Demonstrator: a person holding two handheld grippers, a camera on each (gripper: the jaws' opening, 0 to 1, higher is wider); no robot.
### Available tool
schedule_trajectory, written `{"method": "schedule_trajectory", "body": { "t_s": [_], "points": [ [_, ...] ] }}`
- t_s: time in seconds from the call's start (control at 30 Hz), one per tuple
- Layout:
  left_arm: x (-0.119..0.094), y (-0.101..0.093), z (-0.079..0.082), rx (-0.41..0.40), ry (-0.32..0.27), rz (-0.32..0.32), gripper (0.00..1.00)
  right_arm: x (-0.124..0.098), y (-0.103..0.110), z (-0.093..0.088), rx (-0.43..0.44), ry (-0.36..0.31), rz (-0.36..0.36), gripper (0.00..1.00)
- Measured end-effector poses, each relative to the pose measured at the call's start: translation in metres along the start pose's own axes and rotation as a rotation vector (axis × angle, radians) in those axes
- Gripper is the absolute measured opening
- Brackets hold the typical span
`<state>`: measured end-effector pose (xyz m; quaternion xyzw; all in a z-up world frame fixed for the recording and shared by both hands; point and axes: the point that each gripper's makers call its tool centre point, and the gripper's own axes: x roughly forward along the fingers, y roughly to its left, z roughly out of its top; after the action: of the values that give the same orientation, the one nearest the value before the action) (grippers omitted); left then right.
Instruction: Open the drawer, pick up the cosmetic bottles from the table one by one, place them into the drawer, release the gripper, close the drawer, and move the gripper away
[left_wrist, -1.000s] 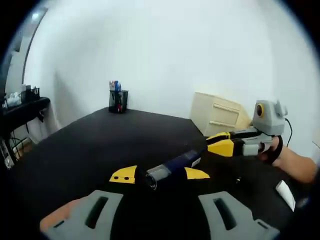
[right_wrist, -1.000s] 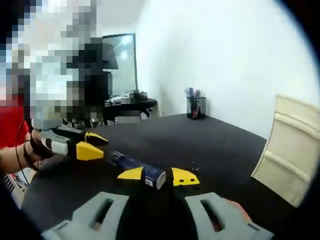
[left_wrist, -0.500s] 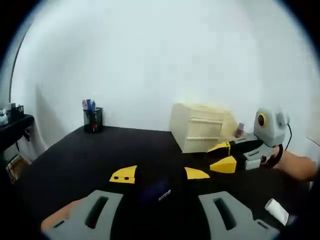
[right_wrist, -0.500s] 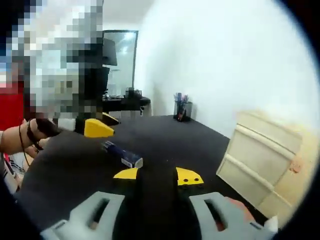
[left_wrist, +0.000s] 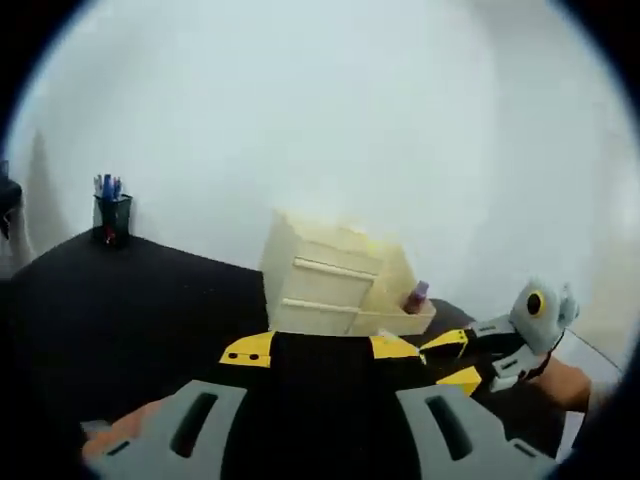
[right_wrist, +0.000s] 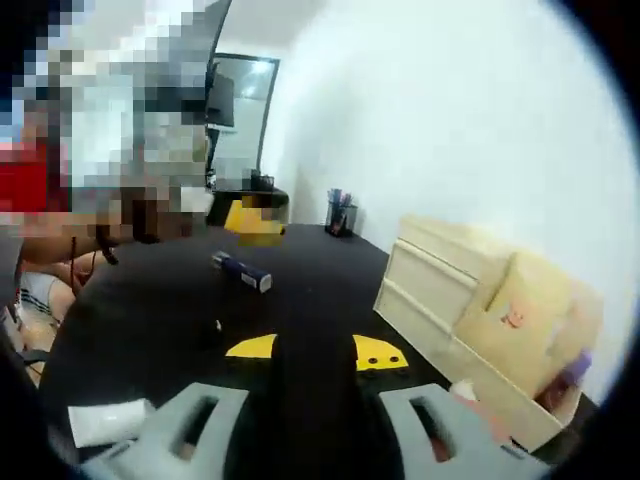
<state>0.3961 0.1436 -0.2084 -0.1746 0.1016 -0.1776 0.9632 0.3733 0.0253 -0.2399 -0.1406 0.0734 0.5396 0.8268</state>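
Observation:
A dark blue cosmetic bottle (right_wrist: 240, 270) with a pale cap lies on the black table (right_wrist: 150, 330), well ahead of my right gripper (right_wrist: 316, 350). That gripper is open with nothing between its yellow tips. My left gripper (right_wrist: 250, 218) is a blurred yellow shape just beyond the bottle. In the left gripper view, my left gripper (left_wrist: 320, 348) is open and faces the cream drawer cabinet (left_wrist: 330, 280). The bottom drawer (left_wrist: 400, 322) is pulled out, with a small purple-capped bottle (left_wrist: 415, 297) in it. My right gripper (left_wrist: 455, 360) stands open to the right of the drawer.
A mesh pen holder (left_wrist: 110, 215) stands at the table's far edge. A white object (right_wrist: 105, 420) lies on the table near my right gripper. The cabinet (right_wrist: 440, 280) and its open drawer (right_wrist: 500, 395) fill the right side. A hand (left_wrist: 565, 385) holds the right gripper.
Both views have swung toward the cabinet. The blue bottle, which was between both pairs of jaws a second ago, now lies farther from my right gripper. The grippers have drawn apart.

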Motion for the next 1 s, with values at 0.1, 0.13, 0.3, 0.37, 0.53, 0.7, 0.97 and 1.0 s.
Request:
{"method": "schedule_trajectory", "body": {
  "t_s": [0.1, 0.13, 0.3, 0.37, 0.53, 0.7, 0.97, 1.0],
  "points": [
    [0.015, -0.006, -0.005, -0.003, 0.006, -0.008, 0.35, -0.017, 0.001, -0.009, 0.038, -0.018, 0.008, 0.24],
    [0.019, -0.009, -0.006, -0.013, 0.004, -0.021, 0.36, -0.022, 0.0, -0.012, 0.04, -0.019, 0.006, 0.24],
    [0.036, -0.018, -0.011, -0.06, -0.002, -0.048, 0.36, -0.044, -0.002, -0.027, 0.047, -0.028, -0.004, 0.24],
    [0.043, -0.022, -0.011, -0.105, -0.016, -0.06, 0.36, -0.051, -0.004, -0.029, 0.04, -0.06, -0.022, 0.23],
    [0.06, -0.03, -0.01, -0.243, -0.049, -0.089, 0.35, -0.061, -0.008, -0.041, 0.028, -0.088, -0.046, 0.24],
    [0.072, -0.042, -0.007, -0.361, -0.1, -0.15, 0.35, -0.068, -0.008, -0.051, 0.045, -0.157, -0.065, 0.24],
    [0.084, -0.036, -0.001, -0.631, -0.241, -0.153, 0.34, -0.068, -0.013, -0.062, 0.029, -0.19, -0.114, 0.3],
    [0.086, -0.037, -0.004, -0.634, -0.243, -0.153, 0.34, -0.066, -0.014, -0.064, 0.031, -0.181, -0.117, 0.3]
  ]
}}
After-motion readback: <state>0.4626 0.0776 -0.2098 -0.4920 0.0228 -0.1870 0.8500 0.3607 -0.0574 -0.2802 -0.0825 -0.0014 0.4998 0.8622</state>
